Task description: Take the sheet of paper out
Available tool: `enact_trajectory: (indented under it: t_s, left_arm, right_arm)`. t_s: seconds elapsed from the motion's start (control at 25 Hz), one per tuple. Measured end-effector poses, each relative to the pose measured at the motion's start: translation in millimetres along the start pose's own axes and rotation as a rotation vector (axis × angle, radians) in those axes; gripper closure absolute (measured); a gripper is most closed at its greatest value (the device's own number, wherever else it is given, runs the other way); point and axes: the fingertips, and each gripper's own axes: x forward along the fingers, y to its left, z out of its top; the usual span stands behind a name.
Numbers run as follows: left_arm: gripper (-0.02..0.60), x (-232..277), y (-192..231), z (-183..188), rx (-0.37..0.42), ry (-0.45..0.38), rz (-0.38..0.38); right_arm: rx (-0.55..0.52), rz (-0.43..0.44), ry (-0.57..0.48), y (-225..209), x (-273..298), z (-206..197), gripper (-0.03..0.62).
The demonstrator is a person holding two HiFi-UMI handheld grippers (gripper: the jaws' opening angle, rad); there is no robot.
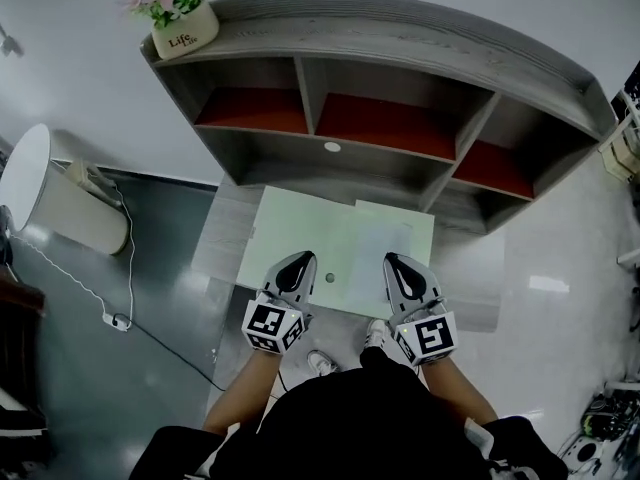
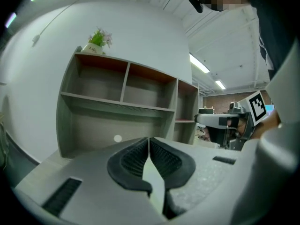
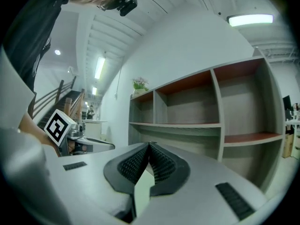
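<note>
While the left gripper (image 1: 299, 260) & right gripper (image 1: 396, 262) hover pinched shut, empty, the sheet of paper (image 1: 380, 238) lies on the desk (image 1: 228, 248) at the right one's tip, long side running toward the shelf (image 1: 400, 98).

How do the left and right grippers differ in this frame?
In the head view the left gripper sits over bare green desk; the right gripper sits over the sheet of paper. The left gripper angles rightward, the right gripper leftward, so they converge. Both are shut and empty.
</note>
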Motion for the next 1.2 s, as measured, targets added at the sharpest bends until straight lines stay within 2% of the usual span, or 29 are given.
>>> enact_trajectory:
  t_s: [0.16,0.28,0.4,0.56,0.68,0.92,1.04,1.2]
  left_arm:
    - [0.574,28,-5,-29,-0.018,0.094,-0.02]
    - [0.564,46,-5,-54,-0.061,0.181,-0.032]
    - [0.459,62,-5,-79,-0.14,0.273,-0.059]
    - [0.445,79,-8,-113,-0.219,0.389,-0.088]
    - [0.396,92,-18,-146,-0.301,0.516,-0.143]
    - [0.394,108,-29,-207,-0.431,0.732,-0.167]
    - [0.394,113,-31,-223,-0.437,0.788,-0.175]
    - [0.408,123,-31,-237,-0.447,0.82,-0.162]
  right_arm:
    - [0.032,-0.037,0.026,-23,-6,-20,0.572]
    - [0.051,-0.054,0.048,-34,-9,-33,0.572]
    - [0.068,-0.063,0.063,-43,-9,-43,0.572]
    - [0.088,-0.071,0.076,-51,-9,-54,0.572]
    - [0.097,-0.073,0.084,-57,-8,-60,0.572]
    - [0.106,-0.066,0.091,-68,-4,-66,0.572]
    - [0.107,-0.07,0.091,-78,-3,-68,0.572]
    - [0.113,-0.081,0.093,-93,-1,-71,0.572]
